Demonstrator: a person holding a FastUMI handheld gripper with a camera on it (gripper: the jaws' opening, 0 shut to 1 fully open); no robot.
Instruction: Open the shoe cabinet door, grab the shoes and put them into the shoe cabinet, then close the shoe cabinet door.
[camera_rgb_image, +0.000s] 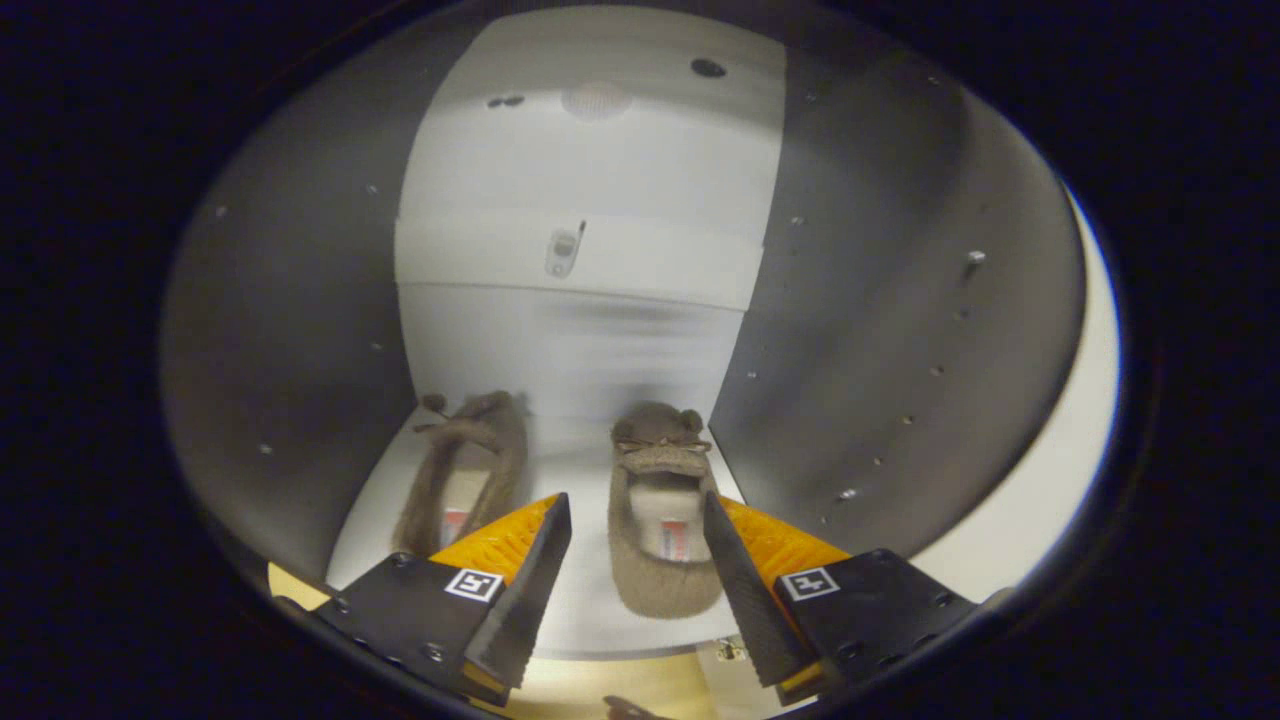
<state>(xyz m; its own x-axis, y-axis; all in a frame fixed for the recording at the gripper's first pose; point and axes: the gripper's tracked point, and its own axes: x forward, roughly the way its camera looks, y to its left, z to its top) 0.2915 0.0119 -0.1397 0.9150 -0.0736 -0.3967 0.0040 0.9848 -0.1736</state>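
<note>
Now the cabinet (590, 330) is standing open, its pale back wall and darker side walls wrapping round the whole scene, so the door step looks done and the camera is peering straight into the compartment. One cabinet, one compartment showing. Two shoes are sitting inside on the pale shelf (580, 470), toes pointing toward the back wall, heels toward the opening, likely so they slide in easily and the door can swing shut. The right shoe (660, 520) is lying between the fingers and just beyond them; the left shoe (465, 465) is lying beside it, partly hidden behind the left finger, the two shoes apart and roughly parallel. The gripper (637, 535) is hovering at the opening with its two fingers spread wide, gripping nothing, neither finger touching a shoe. Judging by that, both shoes are placed and only closing the door is remaining.
</note>
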